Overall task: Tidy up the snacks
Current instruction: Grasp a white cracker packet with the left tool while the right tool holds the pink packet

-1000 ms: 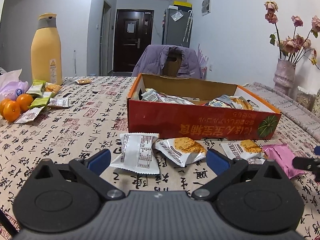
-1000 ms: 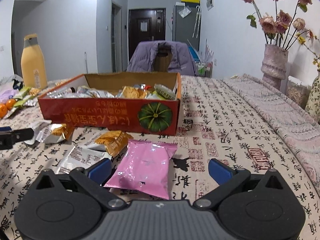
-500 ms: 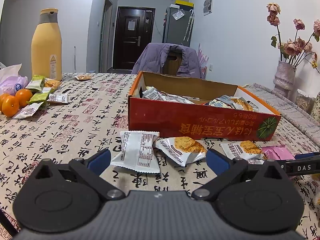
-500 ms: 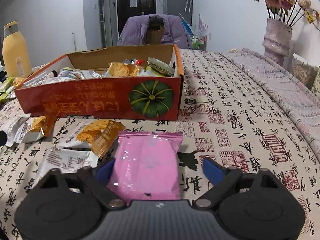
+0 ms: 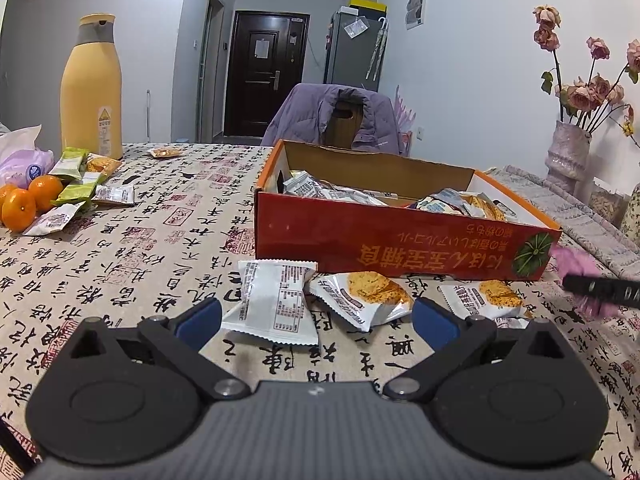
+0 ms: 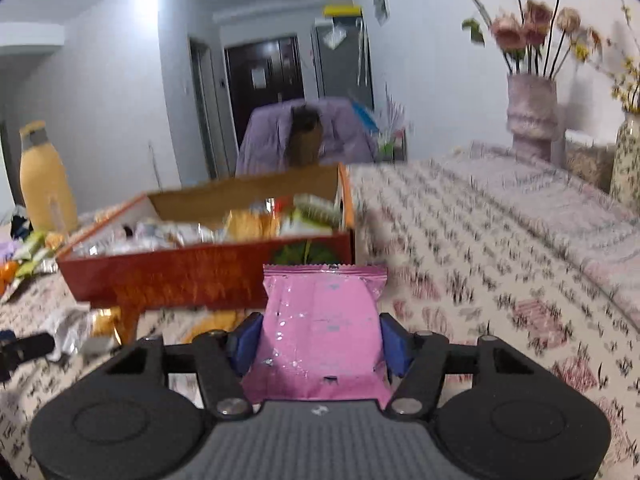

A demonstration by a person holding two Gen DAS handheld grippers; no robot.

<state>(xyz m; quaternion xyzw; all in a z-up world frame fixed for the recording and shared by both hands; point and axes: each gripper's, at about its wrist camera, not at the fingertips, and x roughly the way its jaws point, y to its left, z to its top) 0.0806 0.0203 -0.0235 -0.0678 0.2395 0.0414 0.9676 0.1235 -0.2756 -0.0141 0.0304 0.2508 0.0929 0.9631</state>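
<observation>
- right tongs (image 6: pixel 320 344) clenched on the pink snack packet (image 6: pixel 322 320); blue pads press its two side edges, so the flat pouch stands up between them with its crimped top seam pointing ahead, clear of the tabletop (image 6: pixel 480 264).
- grip sits low on the pouch, near the tongs body; judged a sound hold for a light foil pack, though the free upper half may flop.
- right view is motion-blurred; judged mid-carry toward the orange snack box (image 6: pixel 208 268), which lies just ahead and to the left.
- box is open-topped and already holds many wrapped snacks; judged to be the collecting bin, hence the packet is aimed at it.
- left tongs (image 5: pixel 316 322) released, jaws wide apart and grasping nothing, low over the tabletop in front of the box.
- between and just beyond those jaws: white packet (image 5: pixel 276 304) lying label-up, touching a biscuit packet (image 5: pixel 360 298); a second biscuit packet (image 5: pixel 486 300) lies further right, near the box front.
- judged: left tongs are staged over the white packet as the next pick while the right delivers.
- more loose snacks lie well apart at far left, beside the oranges (image 5: pixel 28 200) and the yellow bottle (image 5: pixel 91 88); still to be gathered.
- risk: the box front wall is tall, so the packet needs lift to clear the rim.
</observation>
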